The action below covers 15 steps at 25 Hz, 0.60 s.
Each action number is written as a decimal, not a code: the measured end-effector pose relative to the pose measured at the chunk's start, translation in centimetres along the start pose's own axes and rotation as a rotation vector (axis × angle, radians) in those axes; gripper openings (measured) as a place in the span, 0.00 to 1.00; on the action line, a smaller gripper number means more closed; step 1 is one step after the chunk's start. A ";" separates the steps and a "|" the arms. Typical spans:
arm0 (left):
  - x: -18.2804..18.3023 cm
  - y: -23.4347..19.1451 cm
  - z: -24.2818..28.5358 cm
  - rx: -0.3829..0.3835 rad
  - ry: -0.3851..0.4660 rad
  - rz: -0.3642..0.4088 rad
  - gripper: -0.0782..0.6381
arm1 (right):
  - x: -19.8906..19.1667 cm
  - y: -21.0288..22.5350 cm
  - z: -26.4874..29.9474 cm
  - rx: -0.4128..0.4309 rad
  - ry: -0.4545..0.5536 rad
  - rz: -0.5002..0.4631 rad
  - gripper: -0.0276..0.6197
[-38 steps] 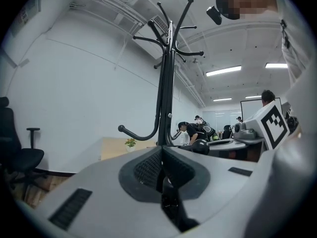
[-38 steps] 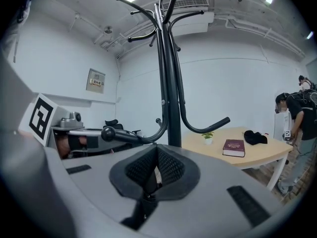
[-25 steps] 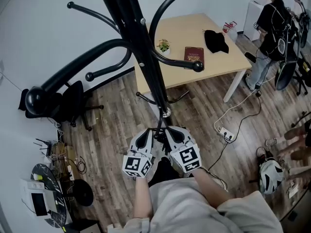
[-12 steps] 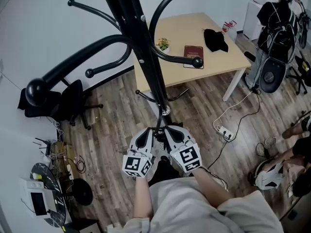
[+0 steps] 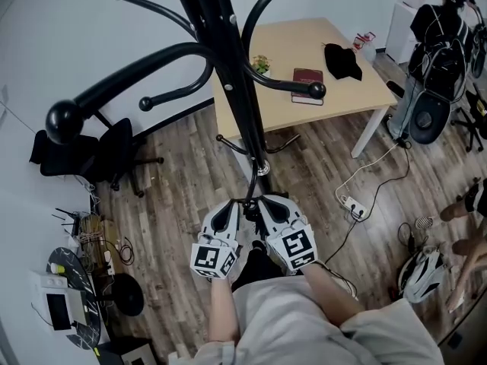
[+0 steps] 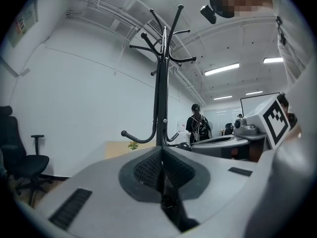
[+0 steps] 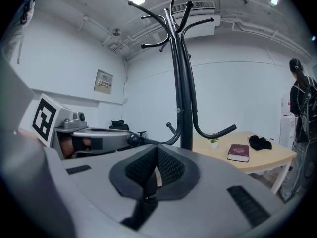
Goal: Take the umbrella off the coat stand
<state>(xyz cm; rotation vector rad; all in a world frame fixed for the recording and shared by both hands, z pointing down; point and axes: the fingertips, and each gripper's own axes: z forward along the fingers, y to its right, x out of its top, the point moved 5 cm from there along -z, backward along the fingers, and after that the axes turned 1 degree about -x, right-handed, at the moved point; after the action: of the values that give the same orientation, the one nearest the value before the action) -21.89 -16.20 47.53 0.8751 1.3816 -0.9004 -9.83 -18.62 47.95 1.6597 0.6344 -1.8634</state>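
The black coat stand (image 5: pixel 228 59) rises in the middle of the head view, its curved hooks bare; no umbrella shows in any view. Below its foot, close to the person's body, my left gripper (image 5: pixel 237 208) and right gripper (image 5: pixel 259 205) are held side by side, both pointing at the pole. Each has its jaws closed with nothing between them. The left gripper view has the stand (image 6: pixel 161 88) straight ahead over the shut left gripper (image 6: pixel 161 168). Beyond the shut right gripper (image 7: pixel 151 175), the stand (image 7: pixel 182 83) appears slightly to the right.
A wooden table (image 5: pixel 293 46) behind the stand carries a dark red book (image 5: pixel 307 77), a black cloth (image 5: pixel 342 61) and a small plant (image 5: pixel 262 65). A black office chair (image 5: pixel 114 158) stands at left. A power strip with cable (image 5: pixel 354 207) and a helmet (image 5: pixel 421 274) lie on the floor; a person with a backpack (image 5: pixel 441 29) stands far right.
Both grippers stay where they were, shut. The head view has shifted slightly, and the person at the far right has turned away and moved a little.
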 end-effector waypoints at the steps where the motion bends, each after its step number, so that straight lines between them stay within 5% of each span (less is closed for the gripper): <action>1: 0.1 0.1 -0.1 0.002 0.001 0.000 0.14 | 0.1 -0.1 -0.1 0.001 0.002 0.000 0.06; 15: 0.0 0.7 -1.6 -0.009 0.012 -0.003 0.14 | 0.4 -1.1 -0.9 -0.002 0.013 -0.004 0.06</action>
<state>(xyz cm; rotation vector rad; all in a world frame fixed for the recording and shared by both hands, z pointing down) -21.88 -14.43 47.47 0.8732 1.3960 -0.8924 -9.93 -17.20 47.47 1.6720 0.6453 -1.8560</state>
